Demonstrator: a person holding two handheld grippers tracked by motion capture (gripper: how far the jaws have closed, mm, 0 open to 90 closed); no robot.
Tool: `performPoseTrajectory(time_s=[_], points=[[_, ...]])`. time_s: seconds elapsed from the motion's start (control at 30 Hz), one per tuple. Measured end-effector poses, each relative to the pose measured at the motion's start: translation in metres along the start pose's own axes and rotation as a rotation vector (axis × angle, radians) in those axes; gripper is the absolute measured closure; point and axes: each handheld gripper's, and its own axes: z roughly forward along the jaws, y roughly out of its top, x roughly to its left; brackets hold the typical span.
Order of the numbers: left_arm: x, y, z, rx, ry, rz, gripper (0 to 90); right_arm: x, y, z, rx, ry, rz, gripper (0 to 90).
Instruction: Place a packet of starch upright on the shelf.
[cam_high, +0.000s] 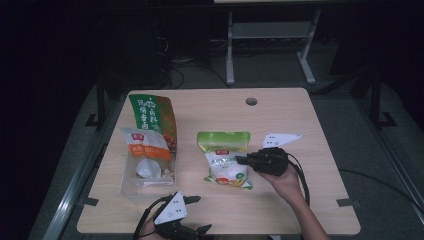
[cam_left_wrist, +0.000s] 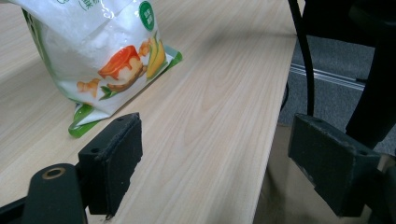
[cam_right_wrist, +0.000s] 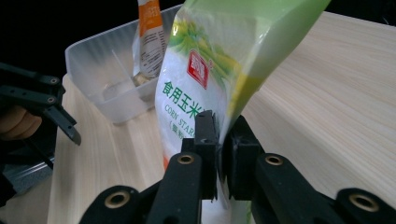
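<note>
1. My right claw (cam_right_wrist: 219, 140) pinches the starch bag (cam_right_wrist: 205, 79) by its side edge, jaws pressed together on the film; in the high view the bag (cam_high: 226, 162) sits mid-bench, just right of the tub (cam_high: 131, 186).
2. My left claw (cam_left_wrist: 215, 154) is spread and holds nothing, hovering over the near edge of the bench (cam_left_wrist: 210, 93), well apart from the bag.
3. I judge the step to be lifting the bag toward the tub, which already holds an orange pouch (cam_high: 146, 146).
4. To do it well, I keep the pinch firm: thin film can slip.
5. I lift slowly so the powder settles low.
6. The left claw could steady the tub wall.
</note>
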Motion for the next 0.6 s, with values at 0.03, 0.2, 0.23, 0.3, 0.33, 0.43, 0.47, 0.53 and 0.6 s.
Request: performPoseTrajectory(time_s=[0.03,0.2,0.23,0.3,0.33,0.43,0.47,0.53,0.6], points=[[0.000,0.000,0.000,0.001,0.000,0.001,17.4,0.001,0.000,0.000,0.002,0.003,0.001,81.4],[0.000,0.000,0.000,0.003,0.003,0.005,17.4,0.001,0.000,0.003,0.009,0.010,-0.008,74.1],[0.000,0.000,0.000,0.002,0.002,0.003,17.4,0.001,0.000,0.004,0.012,0.022,-0.005,73.4],[0.000,0.000,0.000,0.000,0.004,0.003,17.4,0.003,0.002,0.007,0.019,0.043,-0.017,70.2],[0.000,0.000,0.000,0.000,0.004,0.002,17.4,0.004,0.003,0.009,0.026,0.046,-0.023,67.7],[0.000,0.000,0.000,0.004,0.004,0.005,17.4,0.006,0.005,0.012,0.037,0.031,-0.042,66.0],[0.000,0.000,0.000,0.001,0.004,0.005,17.4,0.006,0.006,0.013,0.040,0.031,-0.040,65.0],[0.000,0.000,0.000,0.002,0.004,0.003,17.4,0.006,0.007,0.016,0.049,0.028,-0.045,64.0],[-0.001,0.000,0.000,-0.004,0.002,-0.002,17.4,0.006,0.009,0.019,0.060,0.024,-0.039,60.5]])
